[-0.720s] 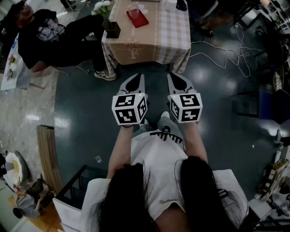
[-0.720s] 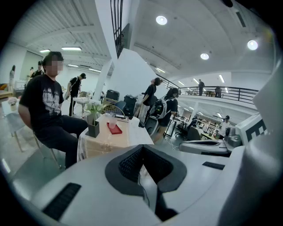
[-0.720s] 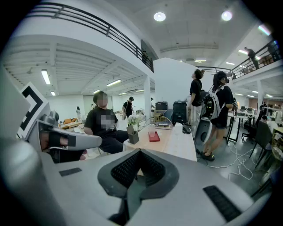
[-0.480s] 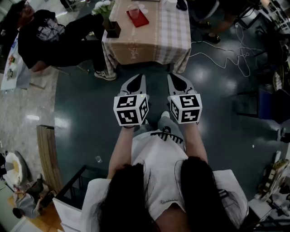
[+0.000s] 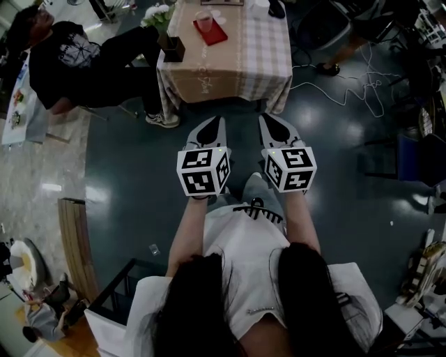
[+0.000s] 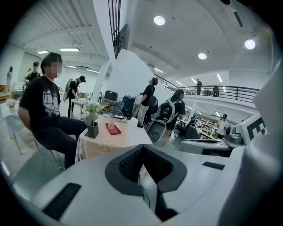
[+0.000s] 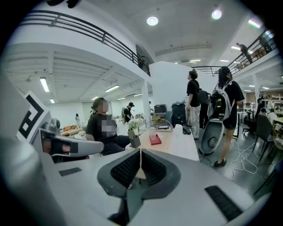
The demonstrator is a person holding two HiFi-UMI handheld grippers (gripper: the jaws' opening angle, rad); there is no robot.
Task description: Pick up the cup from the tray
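Red tray (image 5: 213, 34) and cup (image 5: 204, 21) appear slightly lower.

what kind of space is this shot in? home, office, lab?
Probably a large open lab or workshop hall, not a home: a railed mezzanine overhead, loose cables across the polished floor, and a cloth-covered table set up in the open.

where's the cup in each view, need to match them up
Head view: cup near the top edge, slightly left of centre.
Left gripper view: cup left of centre, mid-height.
Right gripper view: cup near the centre, just below mid-height.
Shared landmark: the red tray under it.
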